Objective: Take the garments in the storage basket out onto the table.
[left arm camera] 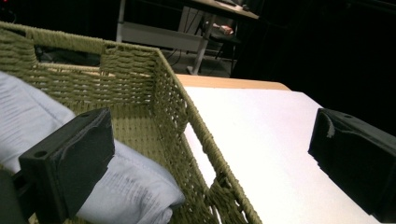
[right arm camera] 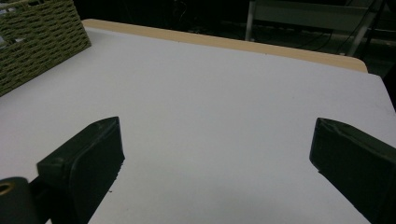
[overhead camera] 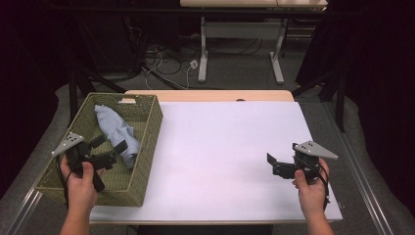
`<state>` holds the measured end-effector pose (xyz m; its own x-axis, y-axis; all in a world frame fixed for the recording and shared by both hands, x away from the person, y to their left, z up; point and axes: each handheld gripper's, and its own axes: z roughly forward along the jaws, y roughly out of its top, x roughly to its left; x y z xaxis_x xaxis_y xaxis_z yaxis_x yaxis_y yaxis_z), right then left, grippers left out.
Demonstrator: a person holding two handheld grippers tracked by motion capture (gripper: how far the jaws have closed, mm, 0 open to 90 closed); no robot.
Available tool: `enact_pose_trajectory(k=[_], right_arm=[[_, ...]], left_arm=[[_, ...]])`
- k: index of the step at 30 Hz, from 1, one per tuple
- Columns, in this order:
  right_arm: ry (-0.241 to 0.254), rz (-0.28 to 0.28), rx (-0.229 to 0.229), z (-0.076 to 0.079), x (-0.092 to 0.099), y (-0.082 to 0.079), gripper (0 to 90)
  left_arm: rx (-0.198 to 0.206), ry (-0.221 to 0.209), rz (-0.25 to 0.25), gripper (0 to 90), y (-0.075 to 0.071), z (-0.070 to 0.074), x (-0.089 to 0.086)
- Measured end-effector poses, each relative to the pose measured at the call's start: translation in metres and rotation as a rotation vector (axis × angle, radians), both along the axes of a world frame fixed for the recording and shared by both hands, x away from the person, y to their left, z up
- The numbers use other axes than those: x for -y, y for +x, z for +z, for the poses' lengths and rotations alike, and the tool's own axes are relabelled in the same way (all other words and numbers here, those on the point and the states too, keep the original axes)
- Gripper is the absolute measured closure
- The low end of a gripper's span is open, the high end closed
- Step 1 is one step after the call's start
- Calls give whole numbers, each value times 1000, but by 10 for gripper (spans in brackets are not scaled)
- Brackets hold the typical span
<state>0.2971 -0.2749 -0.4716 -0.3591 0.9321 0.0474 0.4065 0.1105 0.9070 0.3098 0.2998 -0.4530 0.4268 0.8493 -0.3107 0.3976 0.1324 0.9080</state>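
A woven olive basket [overhead camera: 151,142] stands at the table's left edge with a crumpled light blue cloth [overhead camera: 115,128] lying in it. My left gripper [overhead camera: 111,144] hovers over the basket's near half, open, its jaws just short of the cloth and holding nothing. In the left gripper view the cloth [left arm camera: 135,186] lies below the left jaw, beside the basket wall [left arm camera: 177,93], and the left gripper [left arm camera: 212,154] stands wide. My right gripper [overhead camera: 283,155] is held above the white tabletop at the right, open and empty; the right gripper [right arm camera: 215,163] has bare white surface between its jaws.
The white tabletop [overhead camera: 225,147] stretches between the two hands, with a wooden strip along its far edge. The basket corner [right arm camera: 42,37] appears at the far left of the right gripper view. Beyond the table stand another table's legs [overhead camera: 203,49] and floor cables [overhead camera: 166,63].
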Motion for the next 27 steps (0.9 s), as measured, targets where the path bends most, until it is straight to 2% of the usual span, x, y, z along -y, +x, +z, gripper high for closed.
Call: enact_pose_trajectory(k=[5, 6, 8, 10, 13, 17, 20, 21, 22, 23, 24, 25, 27], right_arm=[[12, -6, -18, 0, 1, 0, 28], [23, 5, -12, -1, -1, 2, 30], [14, 5, -21, -2, -3, 2, 30], [16, 15, -21, -3, -5, 3, 30], [8, 18, -29, -3, -6, 3, 30], [18, 18, -24, -3, -5, 4, 30], [20, 9, -36, -5, -4, 4, 32], [20, 9, -36, -5, -4, 4, 32], [25, 4, -33, -6, -4, 5, 33], [25, 4, -33, -6, -4, 5, 33], [26, 7, -38, -7, -4, 6, 33], [22, 8, -31, -8, -4, 7, 34], [18, 10, -36, -8, -3, 6, 34]], left_arm=[[-17, -13, 0, 3, 3, 4, 0], [-20, 4, 10, 3, 7, 8, 1], [-23, 18, 13, 4, 9, 10, 1], [-34, 53, 18, 4, 15, 16, 0], [-53, 55, 29, 14, 20, 21, -2], [-63, 59, 67, 50, 31, 31, -6], [-81, 19, 107, 50, 44, 36, -12], [-81, 19, 107, 50, 44, 36, -12], [-90, 18, 148, 50, 52, 35, -17], [-90, 18, 148, 54, 52, 35, -17], [-110, 21, 184, 61, 59, 32, -20], [-126, 35, 191, 62, 63, 30, -23], [-141, 29, 202, 63, 66, 27, -24]])
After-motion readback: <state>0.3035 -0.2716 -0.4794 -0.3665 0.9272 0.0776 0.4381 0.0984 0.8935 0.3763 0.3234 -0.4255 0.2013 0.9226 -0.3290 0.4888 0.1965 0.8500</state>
